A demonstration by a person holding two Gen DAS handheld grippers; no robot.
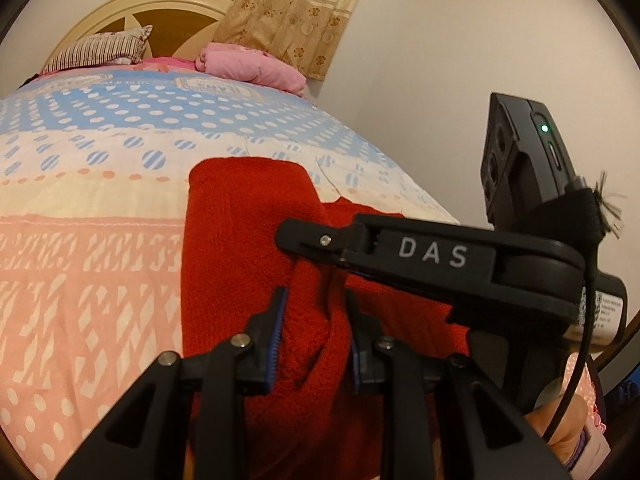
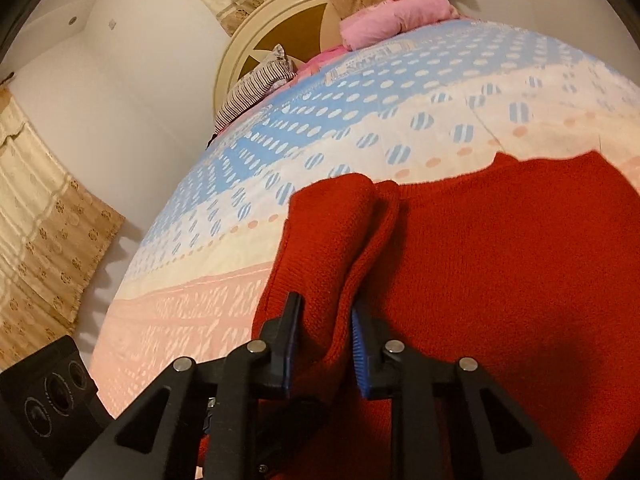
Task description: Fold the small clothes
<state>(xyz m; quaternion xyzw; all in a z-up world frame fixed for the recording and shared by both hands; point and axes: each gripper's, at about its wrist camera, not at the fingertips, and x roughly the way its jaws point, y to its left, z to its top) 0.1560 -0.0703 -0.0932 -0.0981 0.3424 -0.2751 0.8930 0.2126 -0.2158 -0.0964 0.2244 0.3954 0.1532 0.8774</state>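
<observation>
Red knit sweater (image 1: 244,240) lies on the bed's quilt (image 1: 100,208), long axis running near to far — its near edge is bunched into both tools, left tool (image 1: 316,336) and right tool (image 2: 326,344) each clenched on a fold.

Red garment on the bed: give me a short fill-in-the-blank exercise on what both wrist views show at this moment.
1. The knitted garment lying on the bedspread is ____ in colour.
2. The left claw has a bunched fold of the ____ between its fingers.
3. At the head of the bed, the folded blanket is ____.
4. The letters printed on the right claw, seen from the left wrist, read ____.

Missing words: red; garment; pink; DAS
</observation>
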